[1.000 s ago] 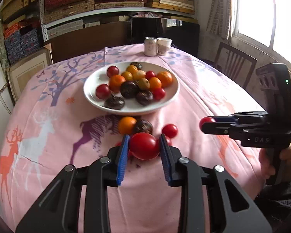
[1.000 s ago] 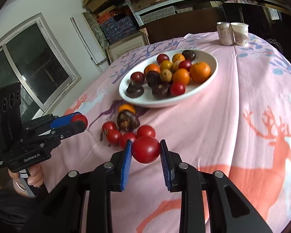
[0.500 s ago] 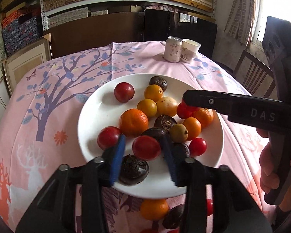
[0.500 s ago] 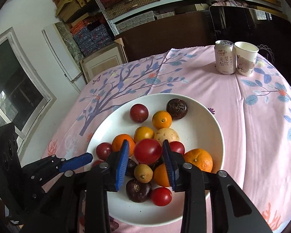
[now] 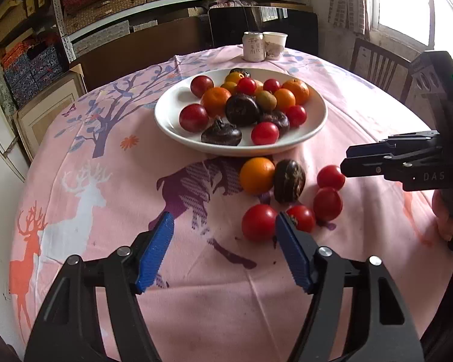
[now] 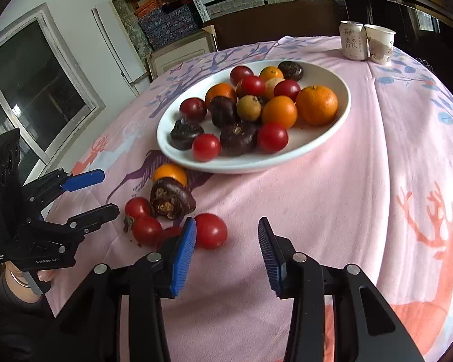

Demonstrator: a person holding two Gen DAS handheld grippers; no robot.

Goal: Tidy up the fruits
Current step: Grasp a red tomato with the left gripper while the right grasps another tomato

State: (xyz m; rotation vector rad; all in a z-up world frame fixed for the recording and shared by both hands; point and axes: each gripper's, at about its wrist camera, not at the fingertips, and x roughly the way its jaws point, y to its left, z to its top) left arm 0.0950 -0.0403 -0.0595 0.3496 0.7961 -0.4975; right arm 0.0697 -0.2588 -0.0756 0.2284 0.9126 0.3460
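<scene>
Half a second earlier both hand-held grippers were seen over the plate (image 5: 166,117), each with a red tomato between its pads; now both are seen back on the near side of the plate, over the pink-clothed surface (image 5: 196,286), and nothing is held. The left hand-held gripper (image 5: 223,247) is angled down toward the loose fruit in front of the plate, its jaws fairly wide and opening, a tomato (image 5: 259,222) lying on the cloth just inside its right pad, not pressed. The right hand-held gripper (image 6: 225,252) is likewise tilted down, its jaws moderately apart, with a tomato (image 6: 210,230) beside its left pad and unclamped. In front of the plate an orange (image 5: 256,175), a dark wrinkled fruit (image 5: 289,181) and several tomatoes are clustered. The plate is piled with oranges, tomatoes and dark fruits. Behind the plate a can (image 5: 253,46) and a cup (image 5: 274,45) are set side by side.
</scene>
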